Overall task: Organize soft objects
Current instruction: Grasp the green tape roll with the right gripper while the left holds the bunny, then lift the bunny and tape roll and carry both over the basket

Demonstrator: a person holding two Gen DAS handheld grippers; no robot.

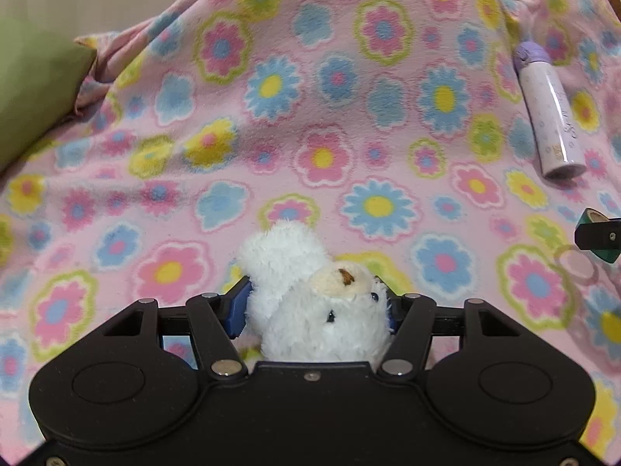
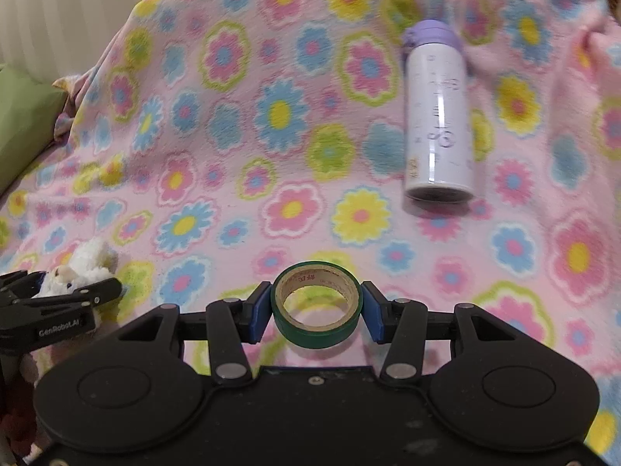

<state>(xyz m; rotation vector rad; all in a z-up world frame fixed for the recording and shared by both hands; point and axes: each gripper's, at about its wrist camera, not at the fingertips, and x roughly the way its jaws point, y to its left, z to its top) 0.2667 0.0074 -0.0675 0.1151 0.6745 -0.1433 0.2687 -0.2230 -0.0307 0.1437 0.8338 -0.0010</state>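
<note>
Left gripper (image 1: 316, 306) clamped on white plush bear (image 1: 310, 303), blue pads squeezing its head, held just above the floral fleece blanket (image 1: 310, 116) near its front edge. Right gripper (image 2: 316, 312) clamped on green tape roll (image 2: 316, 305), pads against its sides, also over the front edge. Purple-capped bottle (image 2: 438, 116) lies on its side toward blanket's far right. Green pillow (image 1: 35, 85) at left edge.

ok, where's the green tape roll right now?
The green tape roll is clamped between the right tongs low in the right wrist view, above the flowered blanket, with the lilac bottle lying beyond it to the right.
</note>
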